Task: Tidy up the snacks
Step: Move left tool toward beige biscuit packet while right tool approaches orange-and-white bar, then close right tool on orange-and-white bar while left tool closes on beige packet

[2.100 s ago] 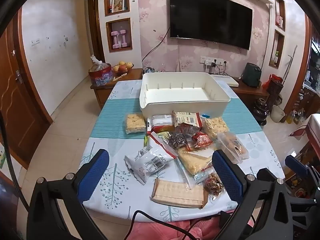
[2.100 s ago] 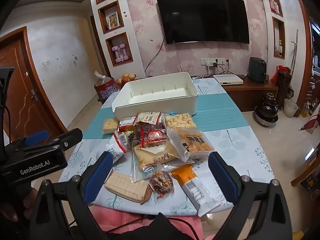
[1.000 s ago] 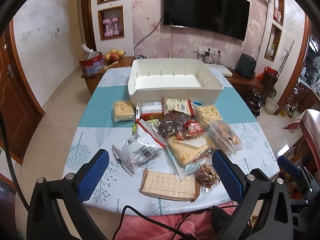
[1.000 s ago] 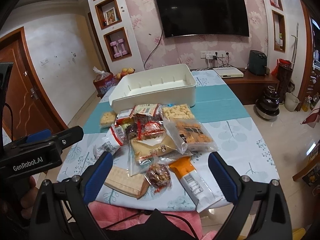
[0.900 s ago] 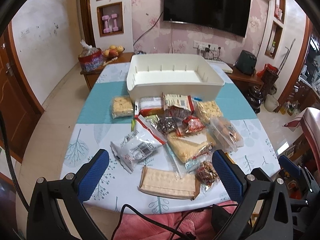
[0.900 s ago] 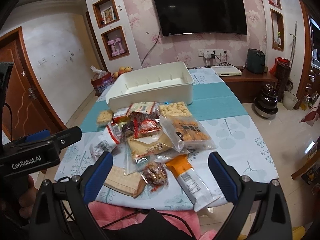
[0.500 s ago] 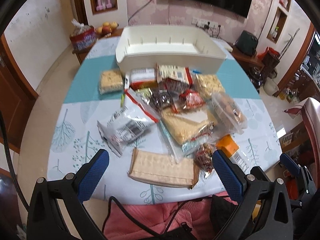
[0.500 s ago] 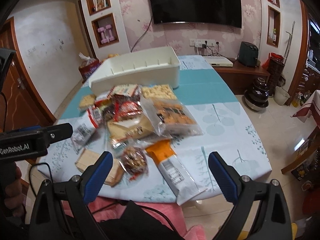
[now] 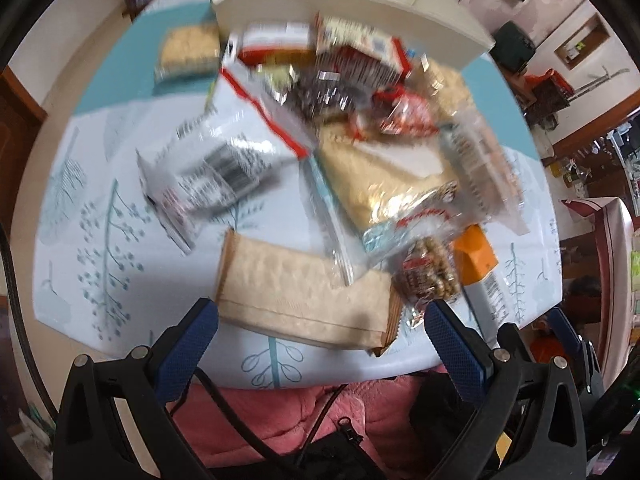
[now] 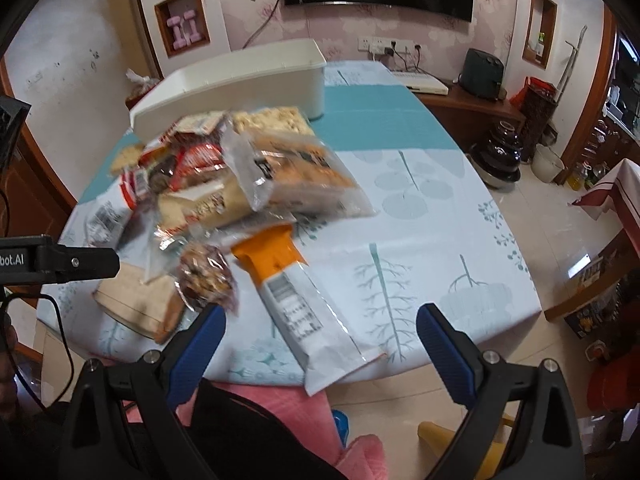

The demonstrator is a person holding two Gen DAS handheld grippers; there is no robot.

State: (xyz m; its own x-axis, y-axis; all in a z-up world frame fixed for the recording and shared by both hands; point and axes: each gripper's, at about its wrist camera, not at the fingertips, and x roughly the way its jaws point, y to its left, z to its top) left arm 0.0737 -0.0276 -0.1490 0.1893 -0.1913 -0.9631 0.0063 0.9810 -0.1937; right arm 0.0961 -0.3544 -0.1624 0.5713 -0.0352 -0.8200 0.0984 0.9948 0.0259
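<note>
On the desk (image 9: 120, 320), the snack pile (image 9: 360, 140) sits at the centre, with the bin (image 9: 360, 4) behind it at 12 o'clock, touching the farthest packets. A flat wafer pack (image 9: 304, 300) lies nearest, at 6 o'clock, and a nut pouch (image 9: 430, 276) is just beside it at 3 o'clock. In the right wrist view a long packet (image 10: 308, 308) reaches from the pile over the near desk edge, with bare desk at 3 o'clock.

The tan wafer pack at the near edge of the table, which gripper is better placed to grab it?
Probably the left gripper: open, directly facing the wafer pack. The open right gripper faces the orange-and-white packet instead.
</note>
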